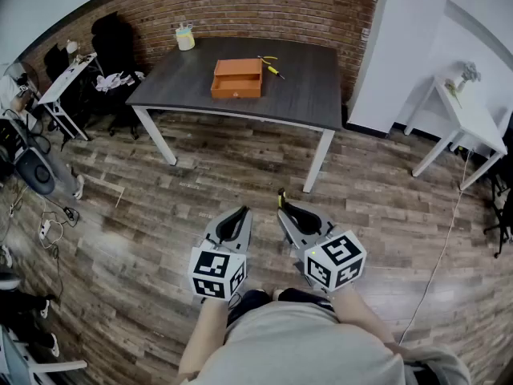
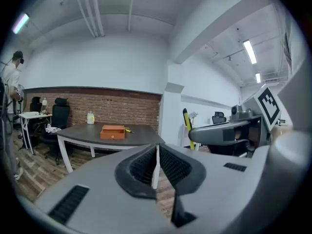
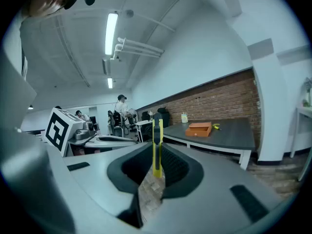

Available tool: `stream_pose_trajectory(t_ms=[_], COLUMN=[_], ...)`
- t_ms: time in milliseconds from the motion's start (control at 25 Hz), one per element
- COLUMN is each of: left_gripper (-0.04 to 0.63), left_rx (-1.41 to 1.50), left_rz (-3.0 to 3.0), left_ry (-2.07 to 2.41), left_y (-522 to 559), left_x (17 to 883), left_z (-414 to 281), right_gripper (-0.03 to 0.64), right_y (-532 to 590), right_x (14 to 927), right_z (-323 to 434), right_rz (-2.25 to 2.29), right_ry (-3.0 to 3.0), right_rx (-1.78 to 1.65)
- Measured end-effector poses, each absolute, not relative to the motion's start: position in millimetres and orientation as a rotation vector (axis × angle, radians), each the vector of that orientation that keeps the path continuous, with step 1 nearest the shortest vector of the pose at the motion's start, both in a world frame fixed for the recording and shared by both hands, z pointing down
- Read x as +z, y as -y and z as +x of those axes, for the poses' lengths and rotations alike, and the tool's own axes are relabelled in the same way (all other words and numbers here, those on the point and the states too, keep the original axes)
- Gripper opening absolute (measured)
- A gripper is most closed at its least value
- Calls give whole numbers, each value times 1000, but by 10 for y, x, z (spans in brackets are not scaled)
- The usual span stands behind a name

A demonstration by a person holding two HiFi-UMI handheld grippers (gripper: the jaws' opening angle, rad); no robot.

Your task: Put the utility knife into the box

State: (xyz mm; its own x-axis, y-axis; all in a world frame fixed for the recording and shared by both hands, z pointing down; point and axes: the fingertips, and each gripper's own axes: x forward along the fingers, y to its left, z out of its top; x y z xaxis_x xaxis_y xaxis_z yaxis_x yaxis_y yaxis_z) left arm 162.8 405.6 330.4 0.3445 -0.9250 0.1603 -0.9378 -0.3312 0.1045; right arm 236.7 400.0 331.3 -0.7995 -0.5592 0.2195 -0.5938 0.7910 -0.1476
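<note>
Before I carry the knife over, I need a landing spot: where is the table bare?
Bare: the front strip between box and the table's near edge, and the right end past the yellow tools. Crowded near the back: cup, box, tools.

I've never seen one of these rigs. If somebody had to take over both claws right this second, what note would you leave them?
Left gripper: jaws together, nothing in them.
Right gripper: shut on the utility knife, which stands upright between the pads.
Box: orange, on the dark table across the wooden floor, well ahead of both grippers. A yellow-handled tool lies just right of it, and a pale cup stands near the table's far left corner.
Done: the knife is in the grip.
Left: carry it to the table, lower it into the box, then let go.
</note>
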Motion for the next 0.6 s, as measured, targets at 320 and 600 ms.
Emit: stream_pose_trajectory(t_ms=[320,600], left_gripper=[34,34], left_rx=[68,27], left_rz=[2385,2441], left_ry=[1694,1658], left_y=[-3927,-3897], left_x=[3405,3326], left_z=[1490,1510], right_gripper=[61,61], right_y=[-3865,-3807], right_x=[3369,3328], right_z=[2350,2305], right_rz=[925,948], right_ry=[2804,2840], right_rx=[318,349])
